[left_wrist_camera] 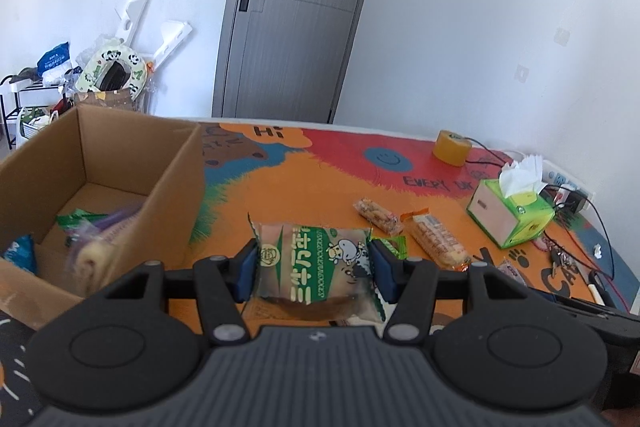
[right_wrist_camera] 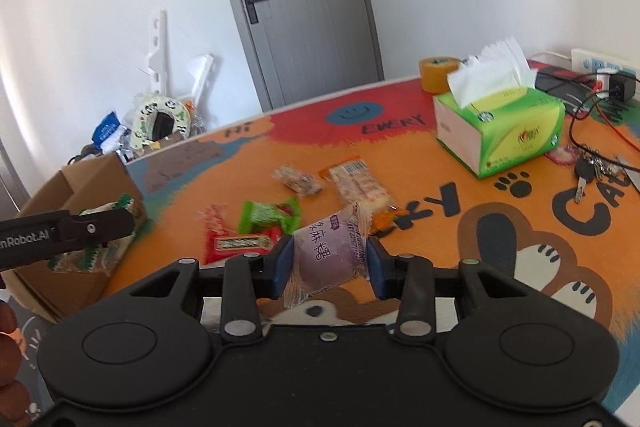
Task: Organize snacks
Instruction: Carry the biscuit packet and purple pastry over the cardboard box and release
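Clamped between the left gripper (left_wrist_camera: 314, 263) pads, lifted off the mat: a green-and-brown snack packet (left_wrist_camera: 316, 267); cardboard box (left_wrist_camera: 120, 155) open to its left, already holding several wrapped snacks. Pinched in the right gripper (right_wrist_camera: 328, 261), a clear-wrapped purple mochi (right_wrist_camera: 330, 255), loose snacks (right_wrist_camera: 268, 223) scattered on the orange mat (right_wrist_camera: 440, 227) just ahead.
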Motion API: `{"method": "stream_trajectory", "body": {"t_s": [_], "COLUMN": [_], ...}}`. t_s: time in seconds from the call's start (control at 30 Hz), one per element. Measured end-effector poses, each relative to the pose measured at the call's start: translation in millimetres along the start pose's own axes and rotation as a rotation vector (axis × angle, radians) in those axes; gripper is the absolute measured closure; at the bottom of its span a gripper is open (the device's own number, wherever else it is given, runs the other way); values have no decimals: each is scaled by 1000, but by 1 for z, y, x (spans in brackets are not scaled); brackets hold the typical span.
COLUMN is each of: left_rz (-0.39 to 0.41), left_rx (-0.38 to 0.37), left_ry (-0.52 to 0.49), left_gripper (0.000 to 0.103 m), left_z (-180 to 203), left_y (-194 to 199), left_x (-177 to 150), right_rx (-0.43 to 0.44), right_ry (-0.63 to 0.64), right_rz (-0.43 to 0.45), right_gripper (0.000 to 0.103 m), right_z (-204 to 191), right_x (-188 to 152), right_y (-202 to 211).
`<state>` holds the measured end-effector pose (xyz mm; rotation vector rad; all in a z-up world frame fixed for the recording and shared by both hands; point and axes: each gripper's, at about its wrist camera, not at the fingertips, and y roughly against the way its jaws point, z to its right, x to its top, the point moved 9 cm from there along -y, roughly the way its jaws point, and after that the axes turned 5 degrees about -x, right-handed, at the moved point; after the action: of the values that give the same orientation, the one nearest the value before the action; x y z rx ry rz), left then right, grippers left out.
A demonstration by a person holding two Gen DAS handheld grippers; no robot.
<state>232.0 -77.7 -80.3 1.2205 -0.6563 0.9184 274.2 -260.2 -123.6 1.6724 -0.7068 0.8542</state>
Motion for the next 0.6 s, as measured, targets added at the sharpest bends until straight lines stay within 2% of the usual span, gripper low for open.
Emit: {"method": "stream_trajectory", "body": {"t_s": [0.6], "left_rz": [102], "left_rx": [26], "left_ry": [50], "left_gripper": [46], "left_z": [-45], "left_y": [60], "left_x": [18], "right_rx": [85], "right_ry": [64], "right_rz": [76], "right_gripper": [64], "right_z": [-68], "right_x": [17], "right_y": [40]}}
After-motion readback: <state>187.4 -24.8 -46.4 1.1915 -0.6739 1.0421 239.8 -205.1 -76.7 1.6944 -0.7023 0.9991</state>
